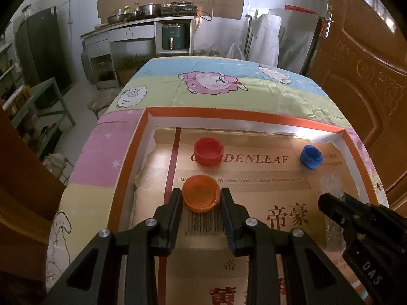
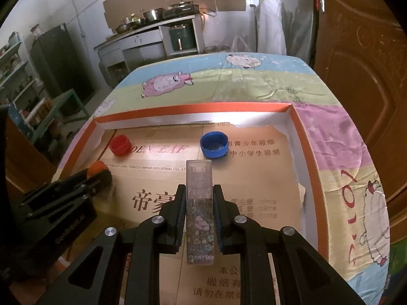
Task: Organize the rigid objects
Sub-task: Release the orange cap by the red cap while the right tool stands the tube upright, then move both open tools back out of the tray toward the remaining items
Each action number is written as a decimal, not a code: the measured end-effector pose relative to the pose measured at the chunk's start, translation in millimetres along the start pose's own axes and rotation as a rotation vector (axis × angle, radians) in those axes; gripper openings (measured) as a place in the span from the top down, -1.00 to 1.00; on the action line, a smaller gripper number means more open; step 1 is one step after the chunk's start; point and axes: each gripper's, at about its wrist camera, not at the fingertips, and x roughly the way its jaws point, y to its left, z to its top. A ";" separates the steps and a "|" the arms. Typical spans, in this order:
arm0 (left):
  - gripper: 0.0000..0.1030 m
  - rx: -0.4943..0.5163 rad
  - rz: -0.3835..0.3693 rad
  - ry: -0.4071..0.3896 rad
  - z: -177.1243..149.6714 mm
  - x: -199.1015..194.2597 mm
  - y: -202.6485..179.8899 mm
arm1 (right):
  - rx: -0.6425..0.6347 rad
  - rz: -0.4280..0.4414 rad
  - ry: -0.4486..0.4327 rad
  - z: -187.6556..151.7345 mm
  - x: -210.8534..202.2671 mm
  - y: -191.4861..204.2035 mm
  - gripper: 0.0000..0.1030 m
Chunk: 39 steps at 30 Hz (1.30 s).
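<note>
Orange cap (image 1: pixel 201 193) clamped in left gripper (image 1: pixel 201 198), low over tray (image 1: pixel 244 118) floor; mostly hidden in right view. Right gripper (image 2: pixel 199 198) grips clear floral case (image 2: pixel 199 213); far half transparent, contents unclear. Red cap (image 1: pixel 208 150), blue cap (image 1: pixel 310 156) covering box print

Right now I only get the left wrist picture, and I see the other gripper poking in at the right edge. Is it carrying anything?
Observer: Yes. The right gripper is shut on a clear flat case with a flower print.
Operator: Is that case anywhere near the blue cap?
Observer: Its far end stops just short of the blue cap, which lies open side up.
Operator: And my orange cap?
Observer: From the right, the left gripper hides most of the orange cap.
</note>
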 end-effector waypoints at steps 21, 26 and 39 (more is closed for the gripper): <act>0.00 -0.031 -0.053 -0.019 1.4 -8.6 8.1 | 0.026 0.026 -0.001 0.8 -0.5 -6.0 0.13; 0.00 -0.034 -0.048 -0.045 0.5 -22.2 10.1 | 0.039 0.024 -0.004 -1.8 -9.0 -8.6 0.12; 0.00 -0.039 -0.057 -0.072 -16.3 -57.1 15.7 | 0.064 0.013 -0.022 -17.5 -42.7 -11.2 0.12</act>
